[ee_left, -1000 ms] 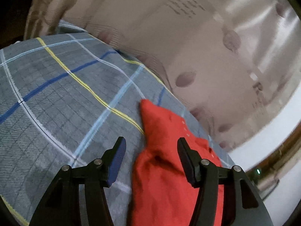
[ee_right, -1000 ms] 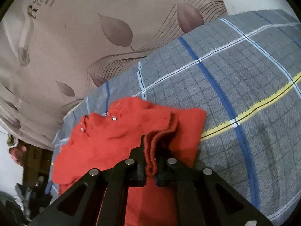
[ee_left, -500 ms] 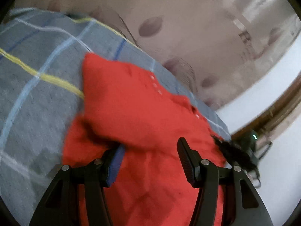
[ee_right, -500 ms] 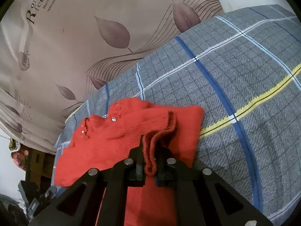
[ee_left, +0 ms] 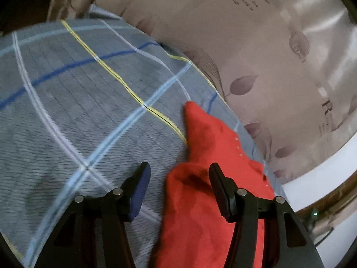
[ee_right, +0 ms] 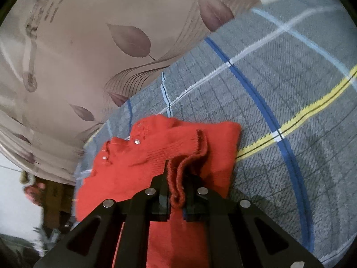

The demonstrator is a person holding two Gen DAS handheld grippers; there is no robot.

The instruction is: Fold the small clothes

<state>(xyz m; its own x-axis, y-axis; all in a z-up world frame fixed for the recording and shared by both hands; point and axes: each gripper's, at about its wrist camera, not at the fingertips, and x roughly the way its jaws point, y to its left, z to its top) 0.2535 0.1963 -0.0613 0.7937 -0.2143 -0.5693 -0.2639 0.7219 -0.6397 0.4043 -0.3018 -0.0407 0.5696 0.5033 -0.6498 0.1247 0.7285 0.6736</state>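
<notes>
Right wrist view: the right gripper [ee_right: 177, 192] was clamped on a bunched ribbed edge of the red sweater [ee_right: 156, 156], which lay on a grey plaid blanket [ee_right: 279, 89] beside a leaf-print curtain [ee_right: 89, 33]; left wrist view: the left gripper [ee_left: 178, 187] hovered with jaws apart, gripping nothing, the sweater [ee_left: 200, 212] spread between and beyond its fingers [ee_left: 139, 189].

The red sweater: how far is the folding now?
Partly done: one side of the red knit sweater already lies folded over its body on the plaid blanket. In hand: the right gripper is shut on its ribbed edge. The left gripper is open, holding nothing. The final folds remain.
</notes>
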